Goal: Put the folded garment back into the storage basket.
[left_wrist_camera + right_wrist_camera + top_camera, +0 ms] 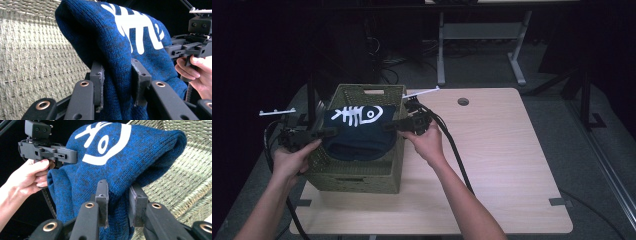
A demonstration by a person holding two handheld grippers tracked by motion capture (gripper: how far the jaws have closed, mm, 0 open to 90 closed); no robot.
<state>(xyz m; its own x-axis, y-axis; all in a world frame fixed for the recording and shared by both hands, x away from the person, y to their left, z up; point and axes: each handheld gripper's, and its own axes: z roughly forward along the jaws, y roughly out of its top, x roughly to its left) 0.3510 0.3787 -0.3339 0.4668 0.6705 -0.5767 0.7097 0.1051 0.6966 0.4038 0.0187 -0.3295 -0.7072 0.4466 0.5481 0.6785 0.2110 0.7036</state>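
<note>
The left hand-held gripper (331,132) is clamped on a fold of the sweater (357,131), and the right hand-held gripper (390,126) is clamped on the opposite side of it. The sweater hangs stretched between the two, over the open top of the basket (357,175), with its lower bulk sagging down inside.

In the left gripper view the left hand-held gripper (117,82) has its jaws drawn in narrow, pads pressing a bunch of cloth; the sweater (117,42) rises straight ahead of it, and the basket wall (35,62) stands close on one side. In the right gripper view the right hand-held gripper (118,203) pinches the sweater (130,162) the same way, with the basket (190,182) just beside and behind the cloth.

The basket sits at the counter's (502,165) left edge, one corner near the front. To the right of the right hand-held gripper the counter lies broad and bare; to the left of the left one the edge is close and the floor drops away dark.

The sweater is a thick, dark blue knit, marled with black, bearing a white fishbone print. The basket is a boxy, olive-green weave with a cut-out handle slot. The counter is pale wood grain with rounded corners and a round hole (463,101) near its far edge.
</note>
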